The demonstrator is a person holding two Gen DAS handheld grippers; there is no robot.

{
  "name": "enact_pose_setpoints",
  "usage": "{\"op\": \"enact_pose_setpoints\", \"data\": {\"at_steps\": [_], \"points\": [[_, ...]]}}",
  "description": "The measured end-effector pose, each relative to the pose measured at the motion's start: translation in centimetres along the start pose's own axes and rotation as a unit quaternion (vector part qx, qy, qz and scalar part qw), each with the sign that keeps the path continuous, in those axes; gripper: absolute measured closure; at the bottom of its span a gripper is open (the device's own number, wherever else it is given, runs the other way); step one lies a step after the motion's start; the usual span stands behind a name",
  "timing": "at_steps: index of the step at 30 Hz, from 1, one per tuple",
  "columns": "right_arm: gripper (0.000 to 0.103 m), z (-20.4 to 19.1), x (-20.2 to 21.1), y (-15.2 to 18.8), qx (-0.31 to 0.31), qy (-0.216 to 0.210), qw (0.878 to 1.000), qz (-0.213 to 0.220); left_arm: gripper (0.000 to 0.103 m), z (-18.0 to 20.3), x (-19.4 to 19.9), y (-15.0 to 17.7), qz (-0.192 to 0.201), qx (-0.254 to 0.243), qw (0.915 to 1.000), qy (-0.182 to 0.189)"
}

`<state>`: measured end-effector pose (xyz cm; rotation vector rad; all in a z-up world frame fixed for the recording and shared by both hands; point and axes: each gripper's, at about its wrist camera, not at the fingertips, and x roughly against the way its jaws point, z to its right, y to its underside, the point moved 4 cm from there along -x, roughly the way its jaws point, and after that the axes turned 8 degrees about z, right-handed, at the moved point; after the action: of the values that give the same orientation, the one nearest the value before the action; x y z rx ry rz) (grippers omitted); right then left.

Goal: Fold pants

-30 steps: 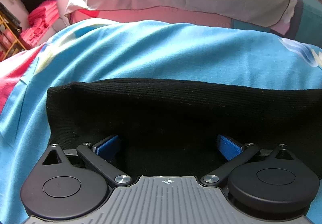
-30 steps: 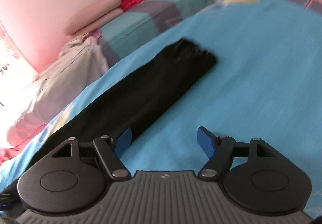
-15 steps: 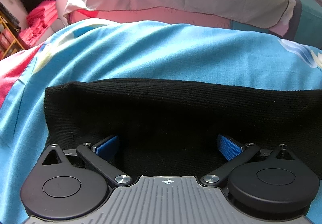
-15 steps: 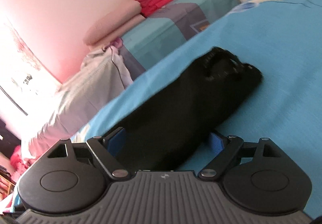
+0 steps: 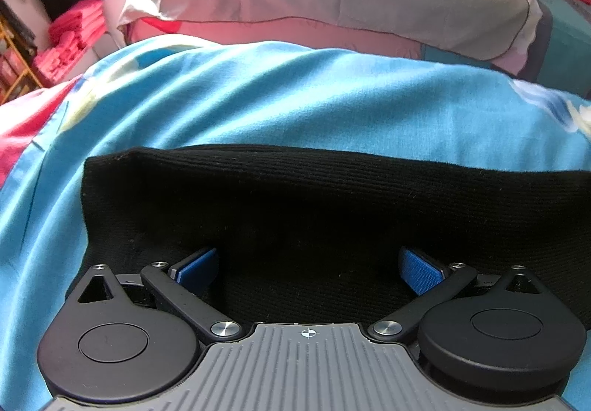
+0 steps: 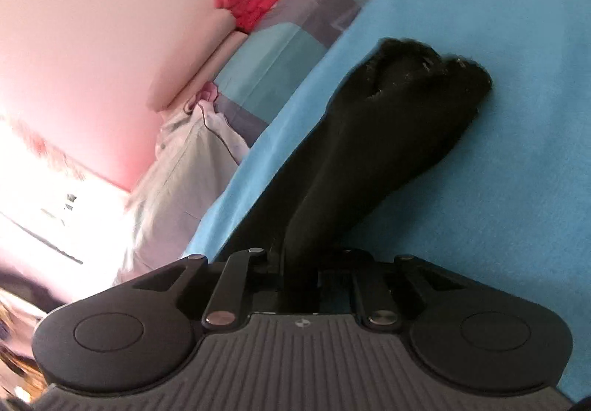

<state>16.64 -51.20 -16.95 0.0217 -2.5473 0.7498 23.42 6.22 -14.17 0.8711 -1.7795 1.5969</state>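
Right wrist view: right gripper (image 6: 301, 285), fingers just drawn together, pinching a raised fold of the black ribbed knit pants (image 6: 373, 148), which stretch across the bright blue bed sheet (image 6: 498, 189) toward the pillows. Left wrist view: left gripper (image 5: 308, 265), blue-padded fingers (image 5: 421, 270) spread wide over the pants (image 5: 295, 211), clamping nothing.

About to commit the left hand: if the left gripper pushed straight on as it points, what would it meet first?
Most likely the black pants: the left gripper stands open, tilted down over them, with nothing between; depth unclear.

right gripper (image 6: 299, 285) pads hidden in pants (image 6: 388, 137); edges blurred
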Motion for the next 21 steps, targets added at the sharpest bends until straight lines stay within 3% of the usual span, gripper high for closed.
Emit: {"op": "enact_pose_setpoints", "data": {"at_steps": [3, 5, 6, 8, 10, 13, 15, 16, 17, 18, 19, 20, 21], "points": [[0.086, -2.0, 1.7, -1.0, 0.064, 0.058, 0.995, 0.040, 0.000, -1.1, 1.7, -0.4, 0.006, 0.018, 0.9998, 0.003], [0.086, -4.7, 2.9, -0.3, 0.135, 0.094, 0.983, 0.082, 0.000, -2.5, 3.4, -0.8, 0.028, 0.024, 0.9993, 0.003], [0.085, -6.4, 3.1, 0.8, 0.189, 0.113, 0.971, 0.094, 0.000, -3.2, 4.0, -0.9, 0.037, 0.025, 0.9990, -0.001], [0.085, -11.2, 3.7, 4.8, 0.354, 0.112, 0.920, 0.126, 0.000, -4.7, 5.2, -1.1, 0.051, 0.033, 0.9981, -0.012], [0.085, -15.7, 5.2, 10.9, 0.511, 0.060, 0.840, 0.170, 0.000, -5.7, 5.9, -1.2, 0.058, 0.046, 0.9971, -0.017], [0.083, -19.2, 6.9, 20.8, 0.654, -0.028, 0.733, 0.184, 0.000, -6.6, 6.5, -1.1, 0.065, 0.061, 0.9958, -0.021], [0.078, -19.2, 6.4, 27.8, 0.743, -0.065, 0.647, 0.159, 0.000, -6.8, 6.6, -1.0, 0.067, 0.064, 0.9955, -0.020], [0.076, -18.3, 5.5, 31.4, 0.794, -0.074, 0.589, 0.129, 0.000, -6.6, 6.7, -0.9, 0.068, 0.063, 0.9955, -0.019], [0.077, -17.4, 4.6, 33.7, 0.825, -0.075, 0.550, 0.100, 0.000, -6.6, 6.7, -0.7, 0.067, 0.060, 0.9958, -0.017], [0.083, -16.7, 3.9, 35.2, 0.846, -0.064, 0.524, 0.076, 0.000, -6.4, 6.8, -0.5, 0.064, 0.056, 0.9962, -0.015], [0.081, -16.6, 3.9, 35.6, 0.849, -0.054, 0.517, 0.090, 0.000, -6.2, 6.8, -0.4, 0.063, 0.052, 0.9966, -0.014], [0.081, -16.9, 4.2, 35.3, 0.841, -0.059, 0.531, 0.090, 0.000, -6.1, 6.9, -0.3, 0.064, 0.048, 0.9968, -0.011], [0.081, -17.6, 4.5, 34.4, 0.822, -0.068, 0.560, 0.082, 0.000, -5.9, 7.0, -0.2, 0.066, 0.044, 0.9968, -0.009]]}}
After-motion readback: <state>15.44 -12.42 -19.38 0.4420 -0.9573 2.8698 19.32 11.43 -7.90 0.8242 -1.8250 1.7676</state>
